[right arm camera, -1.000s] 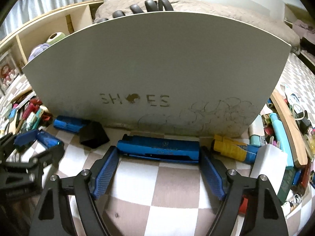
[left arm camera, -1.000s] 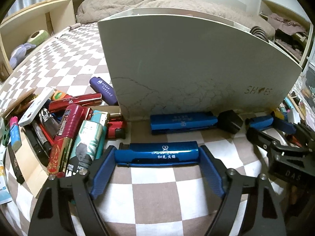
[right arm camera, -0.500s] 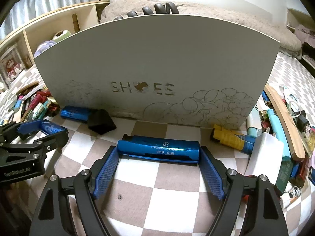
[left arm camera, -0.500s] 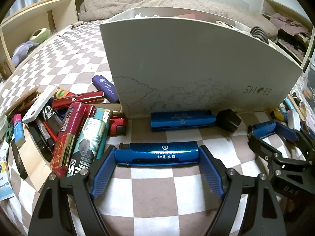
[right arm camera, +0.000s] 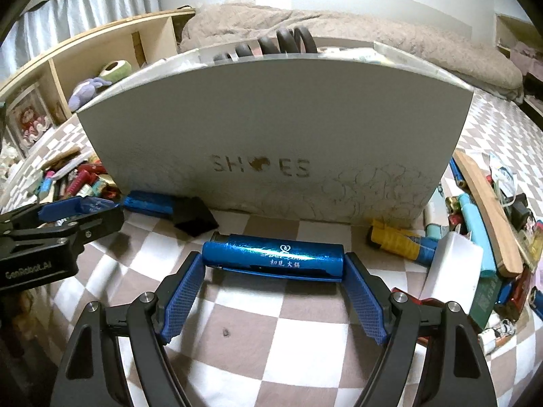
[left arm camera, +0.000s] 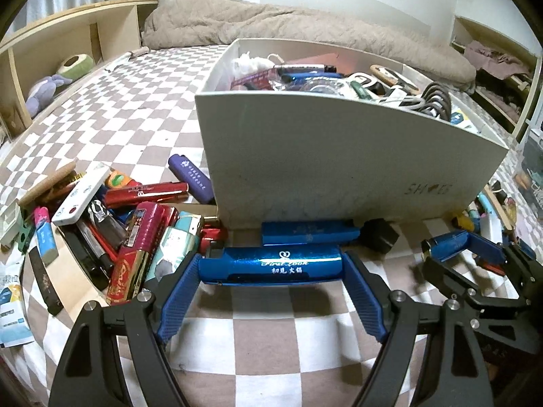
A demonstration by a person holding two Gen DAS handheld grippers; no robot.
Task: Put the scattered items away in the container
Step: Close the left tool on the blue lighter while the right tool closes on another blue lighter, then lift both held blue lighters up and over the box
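My left gripper (left arm camera: 271,268) is shut lengthwise on a shiny blue lighter (left arm camera: 237,264), held just above the checked sheet in front of the white shoe box (left arm camera: 339,156). The box's inside shows over its wall, full of small items. My right gripper (right arm camera: 274,257) is shut on a matching blue lighter (right arm camera: 305,254), low before the box's "SHOES" front (right arm camera: 271,118). Each gripper shows in the other's view: the right gripper (left arm camera: 468,244) at the right, the left gripper (right arm camera: 81,208) at the left. A third blue lighter (left arm camera: 309,232) lies against the box.
A heap of lighters and small items (left arm camera: 135,224) lies left of the box, and another heap (right arm camera: 475,237) with a yellow lighter (right arm camera: 393,240) and a white charger (right arm camera: 451,264) lies to its right. A black block (right arm camera: 193,215) sits by the box. Wooden shelves (left arm camera: 68,51) line the left.
My left gripper has risen with its lighter, so the box's contents now show over the wall. The right view has drawn back slightly from the box. Both grips are unchanged.
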